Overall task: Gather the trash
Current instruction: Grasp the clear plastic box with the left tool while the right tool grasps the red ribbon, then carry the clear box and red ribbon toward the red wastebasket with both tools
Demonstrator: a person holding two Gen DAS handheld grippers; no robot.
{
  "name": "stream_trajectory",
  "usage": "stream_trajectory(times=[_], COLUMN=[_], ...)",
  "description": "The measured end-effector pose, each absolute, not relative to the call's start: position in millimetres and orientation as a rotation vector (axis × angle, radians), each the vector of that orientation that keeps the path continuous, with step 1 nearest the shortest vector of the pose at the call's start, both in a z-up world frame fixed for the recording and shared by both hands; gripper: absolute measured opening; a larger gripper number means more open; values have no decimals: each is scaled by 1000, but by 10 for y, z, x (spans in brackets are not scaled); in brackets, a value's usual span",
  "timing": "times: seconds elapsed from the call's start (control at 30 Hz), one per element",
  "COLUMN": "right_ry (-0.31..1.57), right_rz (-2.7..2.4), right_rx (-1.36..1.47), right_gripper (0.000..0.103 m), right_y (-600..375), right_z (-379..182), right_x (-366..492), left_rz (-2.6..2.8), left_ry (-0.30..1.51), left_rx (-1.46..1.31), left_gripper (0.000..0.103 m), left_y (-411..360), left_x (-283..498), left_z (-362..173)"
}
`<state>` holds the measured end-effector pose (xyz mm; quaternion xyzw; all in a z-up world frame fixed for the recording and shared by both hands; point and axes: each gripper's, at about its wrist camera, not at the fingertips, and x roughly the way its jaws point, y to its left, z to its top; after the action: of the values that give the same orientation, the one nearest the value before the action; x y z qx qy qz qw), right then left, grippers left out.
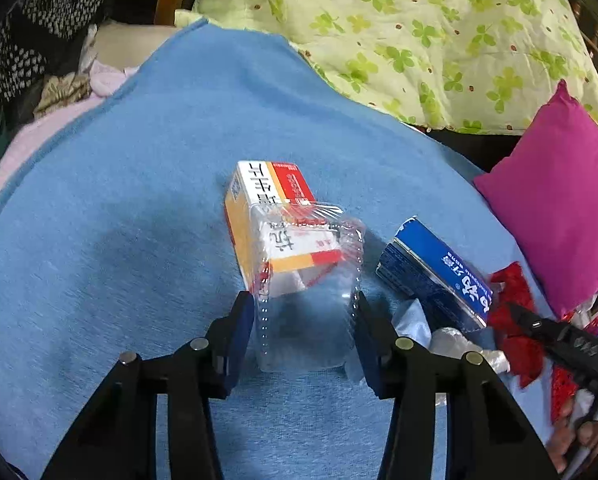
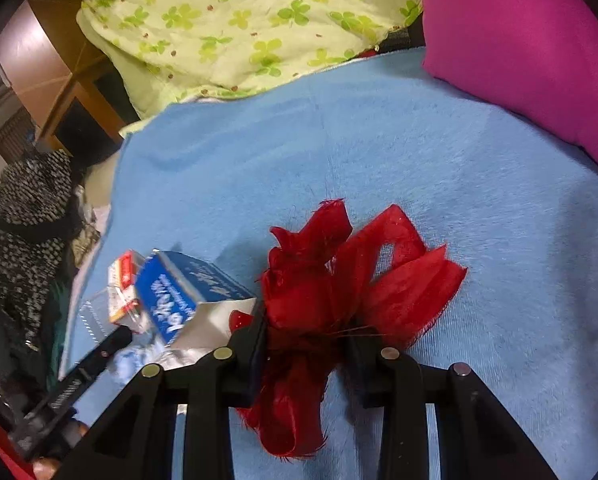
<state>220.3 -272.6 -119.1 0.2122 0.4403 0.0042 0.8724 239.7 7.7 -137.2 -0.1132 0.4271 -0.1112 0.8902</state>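
Blue fleece blanket (image 1: 119,240) covers the bed, with a clover-print quilt (image 1: 419,32) and magenta pillow (image 1: 559,208) beyond it. On the blanket, the left gripper (image 1: 305,308) fingers grip a clear plastic container (image 1: 307,280), long axis pointing away toward a yellow-red medicine box (image 1: 267,200). Right gripper (image 2: 305,336) fingers pinch red fabric scraps (image 2: 339,272) beside a blue toothpaste box (image 2: 179,292).

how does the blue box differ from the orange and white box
The blue box is dark blue with white lettering; the orange and white box also carries red. A clear plastic container overlaps the orange and white box, while the blue box lies uncovered beside it. Both are cardboard cartons lying on the blue blanket.
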Motion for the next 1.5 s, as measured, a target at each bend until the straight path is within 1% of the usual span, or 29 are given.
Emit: stream_trajectory(times=[0.2,0.4,0.7,0.87,1.07,1.5], right_ry=[826,747,735,746,818,867], right_rz=[75,92,121,110,78,56], right_rx=[473,427,510,512,545,529], right_gripper=[36,36,36,36,36,36], right_y=[-2689,-2664,-2796,-2852,-2914,-2880], right_z=[-880,-624,-592,-625,-800,-917], right_x=[1898,1564,1054,967,1106,1209], left_rz=[-233,-268,-432,-510,-554,-534], left_ry=[828,687,640,679,770,893], left_rx=[-175,-75,-20,25,72,18], left_gripper=[50,50,50,50,50,50], left_y=[102,-3,-303,-479,-654,-534], left_x=[2100,1610,1018,853,859,997], left_z=[-1228,-926,-815,-910,-1110,-1288])
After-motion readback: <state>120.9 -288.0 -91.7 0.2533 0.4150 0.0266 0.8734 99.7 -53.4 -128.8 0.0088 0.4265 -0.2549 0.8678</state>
